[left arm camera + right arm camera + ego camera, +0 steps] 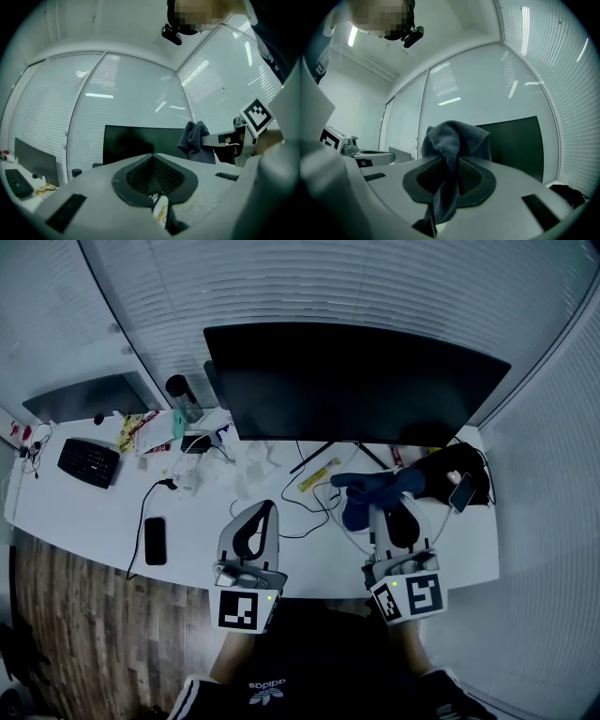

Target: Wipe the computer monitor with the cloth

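A wide dark monitor [347,385] stands at the back of the white desk [94,521], screen off. My right gripper [386,504] is shut on a dark blue cloth [367,491], which bunches out past the jaws in front of the monitor's lower right part. In the right gripper view the cloth [452,145] hangs pinched between the jaws, with the monitor [518,143] behind it. My left gripper [257,521] hovers over the desk with its jaws together and nothing held. The left gripper view shows the monitor [140,143] ahead and the cloth [194,140] to the right.
A second monitor [89,397] and black keyboard [89,462] sit at the left. A phone [156,540] with a cable, snack packets [141,427], a bottle [180,395] and loose cables lie on the desk. A black bag [459,474] rests at the right end.
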`<state>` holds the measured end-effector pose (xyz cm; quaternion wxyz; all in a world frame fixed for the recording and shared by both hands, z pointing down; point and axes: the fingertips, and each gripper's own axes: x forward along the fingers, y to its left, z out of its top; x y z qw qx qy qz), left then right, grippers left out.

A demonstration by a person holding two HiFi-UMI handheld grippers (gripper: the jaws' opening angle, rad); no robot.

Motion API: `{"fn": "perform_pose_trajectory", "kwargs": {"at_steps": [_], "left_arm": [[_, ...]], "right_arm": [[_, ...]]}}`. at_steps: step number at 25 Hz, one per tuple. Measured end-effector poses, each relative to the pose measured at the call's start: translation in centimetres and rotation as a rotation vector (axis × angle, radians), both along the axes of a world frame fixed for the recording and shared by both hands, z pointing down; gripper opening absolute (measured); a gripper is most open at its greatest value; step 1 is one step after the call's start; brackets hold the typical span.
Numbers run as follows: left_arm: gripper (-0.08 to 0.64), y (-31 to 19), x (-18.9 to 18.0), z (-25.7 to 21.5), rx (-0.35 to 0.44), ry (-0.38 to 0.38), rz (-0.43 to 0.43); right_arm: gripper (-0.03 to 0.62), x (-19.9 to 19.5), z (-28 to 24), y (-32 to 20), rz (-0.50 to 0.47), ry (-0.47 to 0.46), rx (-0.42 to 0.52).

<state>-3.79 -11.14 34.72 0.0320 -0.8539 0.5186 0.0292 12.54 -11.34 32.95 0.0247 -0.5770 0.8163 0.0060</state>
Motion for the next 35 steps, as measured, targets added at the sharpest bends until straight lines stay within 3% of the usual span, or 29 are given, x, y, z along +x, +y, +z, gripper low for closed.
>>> {"fn": "perform_pose_trajectory", "kwargs": {"at_steps": [8, 18, 25, 35], "left_arm": [[0.005, -2.6, -2.4, -2.0, 0.028, -0.009, 0.025], [0.005, -4.0, -6.2, -2.7, 0.045, -0.001, 0.043], [0.004, -4.2, -8.7, -2.8, 0.053, 0.0, 0.049], [0.005, -4.7, -11.8, -3.1, 0.056, 0.009, 0.038]], "right_arm": [[0.048, -2.8, -3.0, -3.1, 0.017, -0.022, 0.057], [0.048, -10.5, -9.1, -9.1, -0.099, -0.008, 0.219], [0.049, -16.9, -14.4, -13.4, -0.171, 0.141, 0.287], [0.049, -23.7, -11.6, -21.4, -0.181, 0.16, 0.238]]}}
